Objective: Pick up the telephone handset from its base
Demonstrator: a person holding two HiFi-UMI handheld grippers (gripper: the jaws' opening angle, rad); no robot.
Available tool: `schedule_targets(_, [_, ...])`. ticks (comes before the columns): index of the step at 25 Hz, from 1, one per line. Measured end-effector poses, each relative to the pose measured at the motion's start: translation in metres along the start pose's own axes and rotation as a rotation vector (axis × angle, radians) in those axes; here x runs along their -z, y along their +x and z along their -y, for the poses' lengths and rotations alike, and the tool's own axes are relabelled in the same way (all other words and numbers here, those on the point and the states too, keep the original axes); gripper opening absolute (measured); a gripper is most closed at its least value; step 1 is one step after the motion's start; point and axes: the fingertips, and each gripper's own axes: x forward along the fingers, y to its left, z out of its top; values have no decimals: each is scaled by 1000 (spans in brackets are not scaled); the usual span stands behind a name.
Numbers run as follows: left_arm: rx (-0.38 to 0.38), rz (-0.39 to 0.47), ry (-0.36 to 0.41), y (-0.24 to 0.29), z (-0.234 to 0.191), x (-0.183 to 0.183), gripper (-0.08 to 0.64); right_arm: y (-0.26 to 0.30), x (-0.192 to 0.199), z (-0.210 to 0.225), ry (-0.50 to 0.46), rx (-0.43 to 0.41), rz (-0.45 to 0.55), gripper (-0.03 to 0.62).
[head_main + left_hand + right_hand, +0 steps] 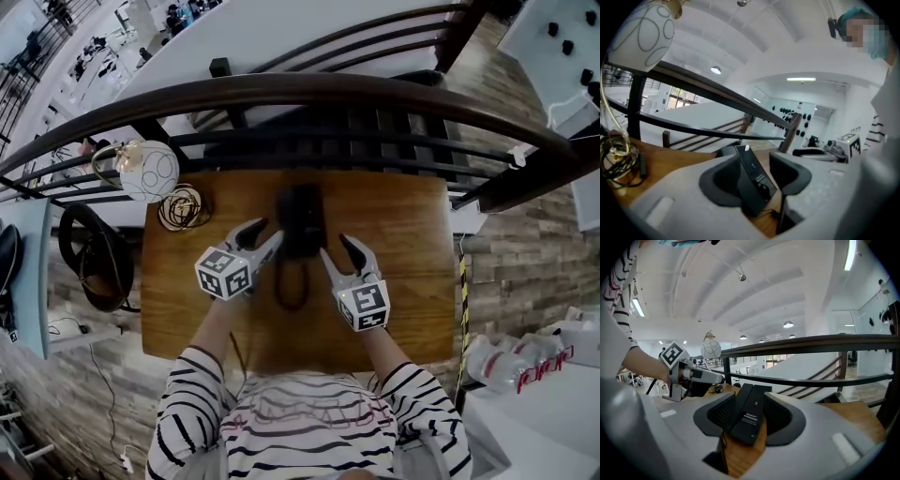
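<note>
— Telephone handset (739, 405): where?
— Down in its cradle, along the left side of the base (753, 420). Not lifted.
— Shape and material?
— Black, long and narrow, smooth hard plastic. A wider flat slab for the base, with a small pale label on top.
— Anything joined to the base?
— A dark cord (292, 281), looped on the near side of the base.
— Grippers?
— Left gripper (269, 232) just left of the base, jaws spread wide, clamping nothing; dark pads either side of the base in its own view, neither pressing. Right gripper (337, 247) just right of the base, spread the same way, pads grid-textured, nothing gripped.
— Under the base?
— Wooden table (403, 281), warm brown, grain showing.
— Further out?
— Well left of the base, a coil of brassy wire (184, 208) and, beside it, a white globe lamp (148, 171) marked with thin rings. Behind the base, a curved dark railing (309, 89).
</note>
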Motion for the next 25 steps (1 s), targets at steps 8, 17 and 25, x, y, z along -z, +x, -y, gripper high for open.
schedule_targets(8, [0,-100,-104,33,-29,37,199,40,35,2,-21,-10,-66,172])
schedule_targets(17, [-5,-131,-207,46,-45,69,206,69,63,3,-64,-11,-146,175])
schedule_targets(25, [18,-95,-304,52,-57,76,206,81,74,8,-110,2,-177,175])
